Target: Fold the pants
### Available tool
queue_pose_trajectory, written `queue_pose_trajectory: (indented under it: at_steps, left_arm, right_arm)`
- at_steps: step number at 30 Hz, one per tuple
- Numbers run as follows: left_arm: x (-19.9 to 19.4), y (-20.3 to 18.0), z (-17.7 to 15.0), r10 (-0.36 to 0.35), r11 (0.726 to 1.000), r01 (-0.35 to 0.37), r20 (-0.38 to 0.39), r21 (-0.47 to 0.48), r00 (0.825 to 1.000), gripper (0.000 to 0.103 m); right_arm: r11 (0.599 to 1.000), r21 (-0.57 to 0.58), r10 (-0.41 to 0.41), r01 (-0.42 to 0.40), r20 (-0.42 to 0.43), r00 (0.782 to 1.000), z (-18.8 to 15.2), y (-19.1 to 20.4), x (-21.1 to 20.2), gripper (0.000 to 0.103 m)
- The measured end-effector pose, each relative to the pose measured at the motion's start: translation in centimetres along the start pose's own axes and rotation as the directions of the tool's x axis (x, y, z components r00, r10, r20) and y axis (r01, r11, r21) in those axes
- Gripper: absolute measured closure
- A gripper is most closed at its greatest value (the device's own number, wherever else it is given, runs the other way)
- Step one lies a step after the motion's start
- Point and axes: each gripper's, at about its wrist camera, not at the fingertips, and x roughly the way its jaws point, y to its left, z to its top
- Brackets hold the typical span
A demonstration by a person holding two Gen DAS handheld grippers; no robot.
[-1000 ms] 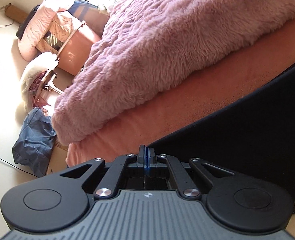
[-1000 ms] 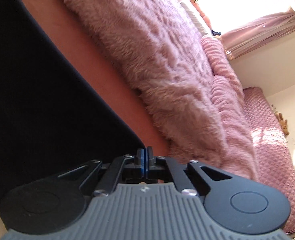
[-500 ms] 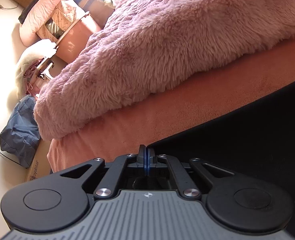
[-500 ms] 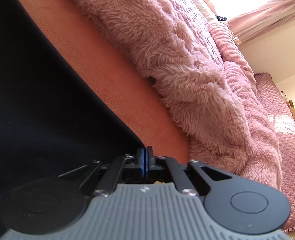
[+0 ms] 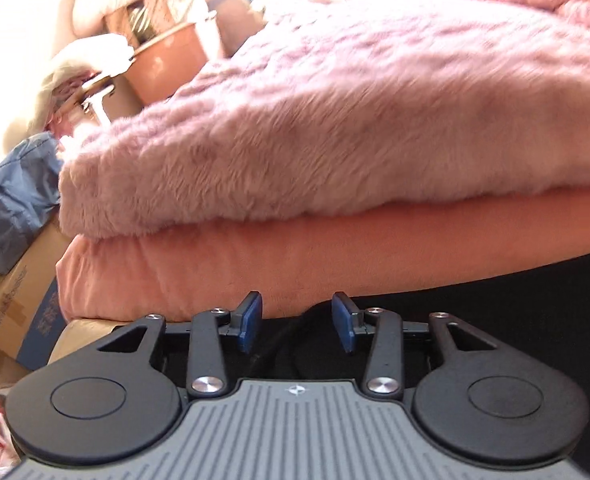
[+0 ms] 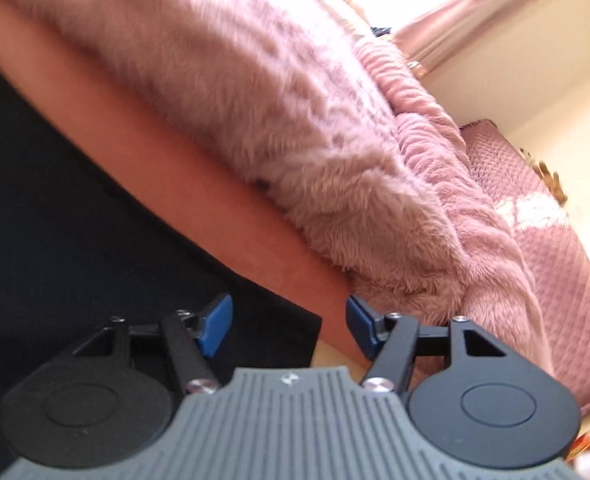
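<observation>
Both claws, left claw (image 5: 297,326) and right claw (image 6: 289,326), had just been opening off the black pants (image 5: 495,300) on the bed (image 5: 255,272), nothing pinched anymore, so I'd pull straight back without snagging the fold.

The black cloth pants (image 6: 75,200) ran off the left edge of the right wrist view and off the right edge of the left wrist view, so their full shape could not be told. The fluffy pink fur blanket (image 5: 355,112) was smeared by motion blur. The heap of pale bags and boxes (image 5: 107,40) beside the bed was washed out by glare.
</observation>
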Motion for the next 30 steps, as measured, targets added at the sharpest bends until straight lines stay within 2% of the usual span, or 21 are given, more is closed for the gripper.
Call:
queue_pose_trajectory:
  at_steps: [3, 5, 7, 9, 13, 18, 20, 22, 24, 25, 26, 27, 28, 29, 30]
  left_arm:
    - [-3.3, -2.1, -0.8, -0.143, 0.989, 0.143, 0.018, 0.035, 0.989, 0.063]
    - [-5.1, -4.0, -2.0, -0.181, 0.982, 0.179, 0.024, 0.06, 0.983, 0.067]
    - [-6.2, -5.7, -3.2, -0.21, 0.975, 0.209, 0.017, 0.073, 0.977, 0.075]
    - [-6.6, -7.2, -4.1, -0.22, 0.972, 0.218, 0.01, 0.089, 0.976, 0.08]
    - [-5.6, -8.0, -5.3, -0.229, 0.97, 0.233, -0.056, 0.063, 0.972, 0.089]
    - [-4.7, -7.6, -5.7, -0.229, 0.973, 0.231, -0.099, -0.001, 0.968, 0.089]
    - [-4.4, -7.6, -5.5, -0.229, 0.973, 0.23, -0.108, -0.002, 0.967, 0.089]
    - [-4.2, -7.6, -5.4, -0.231, 0.973, 0.232, -0.118, -0.004, 0.966, 0.089]
    - [-4.2, -7.1, -5.4, -0.239, 0.971, 0.239, -0.123, -0.017, 0.963, 0.09]
    - [-4.1, -7.1, -5.4, -0.243, 0.97, 0.242, -0.126, -0.024, 0.962, 0.092]
    - [-4.0, -7.1, -5.4, -0.245, 0.97, 0.244, -0.128, -0.027, 0.961, 0.093]
    - [-4.0, -7.1, -5.4, -0.245, 0.97, 0.244, -0.129, -0.023, 0.961, 0.095]
    - [-4.0, -7.3, -5.3, -0.242, 0.97, 0.242, -0.13, -0.013, 0.962, 0.098]
    - [-4.1, -7.6, -5.5, -0.237, 0.971, 0.24, -0.132, 0.004, 0.963, 0.101]
    - [-4.1, -8.0, -5.5, -0.235, 0.971, 0.24, -0.136, 0.021, 0.962, 0.103]
  right_arm:
    - [0.98, 0.192, 0.057, -0.061, 0.029, 0.998, -1.1, 0.1, -3.4, 0.055]
    - [0.931, 0.356, 0.072, -0.08, 0.035, 0.997, -2.9, -0.3, -5.4, 0.055]
    - [0.855, 0.513, 0.073, -0.074, 0.022, 0.997, -5.4, -1.1, -7.0, 0.054]
    - [0.739, 0.672, 0.07, -0.054, 0.004, 0.998, -8.5, -2.5, -8.3, 0.054]
    - [0.437, 0.896, 0.117, -0.071, 0.021, 0.993, -14.6, -5.9, -8.5, 0.053]
    - [0.07, 0.984, 0.185, -0.164, 0.149, 0.971, -18.8, -7.6, -6.0, 0.045]
    - [-0.037, 0.988, 0.212, -0.15, 0.155, 0.965, -19.4, -7.7, -4.3, 0.044]
    - [-0.094, 0.981, 0.186, -0.171, 0.186, 0.965, -19.8, -7.7, -3.7, 0.043]
    - [-0.126, 0.974, 0.172, -0.188, 0.208, 0.963, -19.7, -7.9, -3.1, 0.043]
    - [-0.136, 0.973, 0.169, -0.188, 0.21, 0.963, -19.5, -7.8, -2.8, 0.048]
    - [-0.131, 0.975, 0.173, -0.181, 0.202, 0.964, -19.3, -7.9, -2.5, 0.054]
    - [-0.115, 0.98, 0.188, -0.162, 0.181, 0.965, -19.1, -7.8, -2.2, 0.078]
    - [-0.103, 0.984, 0.189, -0.146, 0.164, 0.968, -19.0, -7.7, -2.2, 0.088]
    - [-0.099, 0.983, 0.175, -0.153, 0.168, 0.97, -19.3, -7.8, -2.3, 0.089]
    - [-0.077, 0.986, 0.161, -0.147, 0.158, 0.974, -19.2, -7.9, -2.5, 0.095]
